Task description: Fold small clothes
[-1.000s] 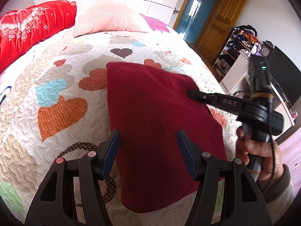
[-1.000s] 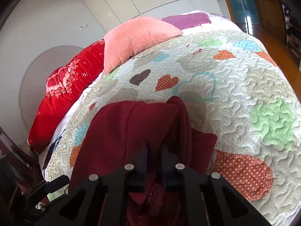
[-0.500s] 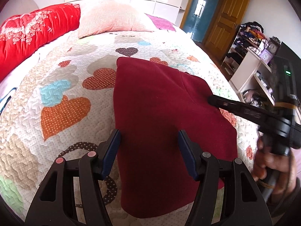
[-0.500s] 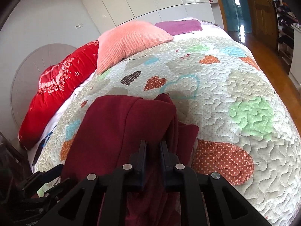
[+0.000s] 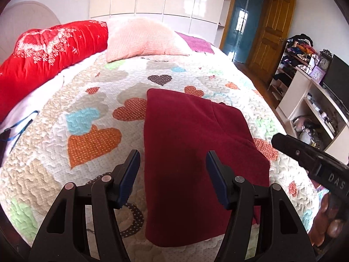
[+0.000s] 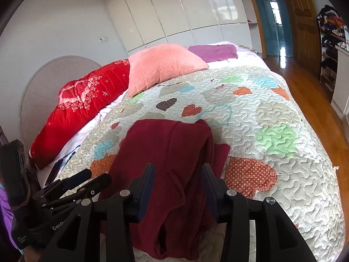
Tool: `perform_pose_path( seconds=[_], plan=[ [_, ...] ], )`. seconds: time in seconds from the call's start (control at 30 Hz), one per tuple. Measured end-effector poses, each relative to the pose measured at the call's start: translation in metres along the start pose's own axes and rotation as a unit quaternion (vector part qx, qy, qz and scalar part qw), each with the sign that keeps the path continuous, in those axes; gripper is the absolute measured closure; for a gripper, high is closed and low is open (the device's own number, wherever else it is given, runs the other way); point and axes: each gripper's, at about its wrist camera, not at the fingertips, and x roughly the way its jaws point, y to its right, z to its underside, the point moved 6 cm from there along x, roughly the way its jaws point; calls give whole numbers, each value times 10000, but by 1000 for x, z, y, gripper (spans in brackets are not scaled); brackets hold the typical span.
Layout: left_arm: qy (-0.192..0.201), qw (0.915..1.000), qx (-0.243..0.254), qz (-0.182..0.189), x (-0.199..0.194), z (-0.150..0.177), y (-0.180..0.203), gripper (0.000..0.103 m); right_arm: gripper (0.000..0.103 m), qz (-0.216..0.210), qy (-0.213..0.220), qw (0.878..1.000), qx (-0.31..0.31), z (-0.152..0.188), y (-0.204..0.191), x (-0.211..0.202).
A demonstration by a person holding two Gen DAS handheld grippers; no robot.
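Note:
A dark red garment (image 5: 196, 148) lies folded on the heart-patterned quilt (image 5: 82, 118). Its right side shows bunched layers in the right wrist view (image 6: 174, 152). My left gripper (image 5: 173, 170) is open and empty, hovering above the garment's near part. My right gripper (image 6: 177, 183) is open and empty, just above the garment's bunched right edge. The right gripper's black tip (image 5: 283, 142) shows at the right of the left wrist view, off the garment. The left gripper (image 6: 87, 181) shows at the lower left of the right wrist view.
A red bolster (image 5: 48, 50), a pink pillow (image 5: 144, 39) and a purple cloth (image 5: 196, 43) lie at the head of the bed. White shelves (image 5: 309, 109) and wooden doors (image 5: 272, 32) stand right of the bed. Wood floor (image 6: 316, 100) runs alongside.
My right gripper was shut on the garment's right edge, has opened and let it go, then drew back to the right. Both cameras have pulled back and up a little.

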Motion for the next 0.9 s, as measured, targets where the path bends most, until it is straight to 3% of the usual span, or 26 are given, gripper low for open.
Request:
perform_pose_path(
  seconds=[0.43, 0.9],
  plan=[
    [206, 9993, 112, -275, -17, 1, 0, 39, 54, 392, 129, 9987, -292, 17, -6, -15],
    [243, 9987, 204, -399, -16, 3, 0, 39, 54, 396, 31, 9989, -263, 21, -7, -11]
  ],
)
